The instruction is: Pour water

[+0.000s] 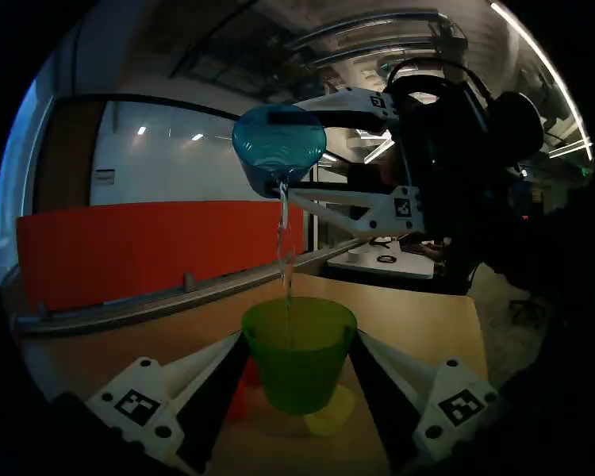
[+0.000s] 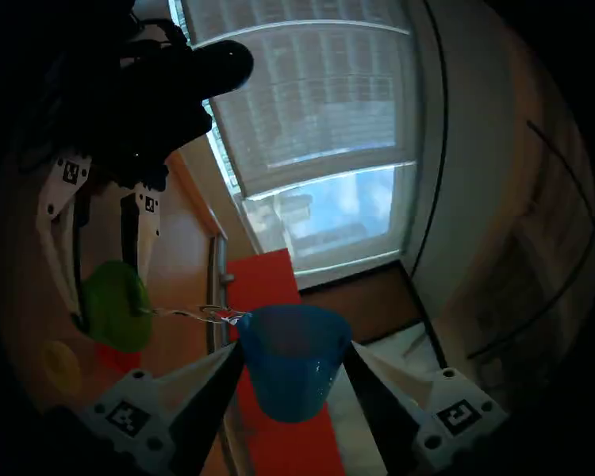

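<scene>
- The right tool (image 2: 292,349) has both fingers pressed on the sides of a blue cup (image 2: 291,361), so it grips it.
- In the left gripper view this cup hangs high above the counter (image 1: 424,317), tipped well over. Its long axis lies near level, and its mouth faces the left tool.
- A thin stream of water (image 1: 283,246) leaves the cup's lowest lip and drops almost straight down.
- The relation that matters: the green cup (image 1: 299,357) sits directly under that lip, well apart from it, mouth up and long axis upright. The stream lands inside its rim, toward the middle.
- The left tool (image 1: 299,341) is closed on the green cup, 1 finger on each side, and holds it low over the counter. I cannot tell whether its base rests on the wood.
- Just beside and under the green cup lie a red object (image 1: 240,397) and a yellow object (image 1: 333,411).
- Judgement: pouring is under way. The next move depends on the blue lip staying above the green mouth. More tilt would shift where the stream lands, so the right hand's roll matters more than any travel.
</scene>
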{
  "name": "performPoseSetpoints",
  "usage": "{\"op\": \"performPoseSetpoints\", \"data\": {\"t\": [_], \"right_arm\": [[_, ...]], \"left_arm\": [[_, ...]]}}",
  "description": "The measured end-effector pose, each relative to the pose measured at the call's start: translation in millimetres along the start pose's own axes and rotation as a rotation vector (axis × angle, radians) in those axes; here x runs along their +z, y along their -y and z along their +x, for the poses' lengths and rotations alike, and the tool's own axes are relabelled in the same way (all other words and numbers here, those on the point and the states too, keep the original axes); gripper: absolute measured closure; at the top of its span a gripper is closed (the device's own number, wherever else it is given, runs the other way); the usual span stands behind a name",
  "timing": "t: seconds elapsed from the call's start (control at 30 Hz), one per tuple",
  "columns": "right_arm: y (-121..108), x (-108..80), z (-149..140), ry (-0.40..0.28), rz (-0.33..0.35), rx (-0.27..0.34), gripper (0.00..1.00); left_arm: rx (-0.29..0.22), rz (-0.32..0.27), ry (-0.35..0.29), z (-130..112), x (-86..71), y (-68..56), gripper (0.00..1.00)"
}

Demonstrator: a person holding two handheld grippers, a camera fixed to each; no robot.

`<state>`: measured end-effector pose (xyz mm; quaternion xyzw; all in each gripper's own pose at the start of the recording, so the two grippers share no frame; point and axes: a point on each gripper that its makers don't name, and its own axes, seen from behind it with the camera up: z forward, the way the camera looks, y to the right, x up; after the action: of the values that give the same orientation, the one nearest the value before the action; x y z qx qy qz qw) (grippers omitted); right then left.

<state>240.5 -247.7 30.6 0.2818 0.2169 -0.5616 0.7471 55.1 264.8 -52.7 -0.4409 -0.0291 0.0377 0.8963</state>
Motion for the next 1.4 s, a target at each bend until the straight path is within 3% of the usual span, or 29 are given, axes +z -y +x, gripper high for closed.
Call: {"op": "performPoseSetpoints", "data": {"t": [1.4], "right_arm": [[-17.0,-2.9,10.7,-0.014,-0.041,-0.174,0.11]], "left_arm": [[0.001,-0.004,0.002,-0.4,-0.6,-1.1,0.15]]}}
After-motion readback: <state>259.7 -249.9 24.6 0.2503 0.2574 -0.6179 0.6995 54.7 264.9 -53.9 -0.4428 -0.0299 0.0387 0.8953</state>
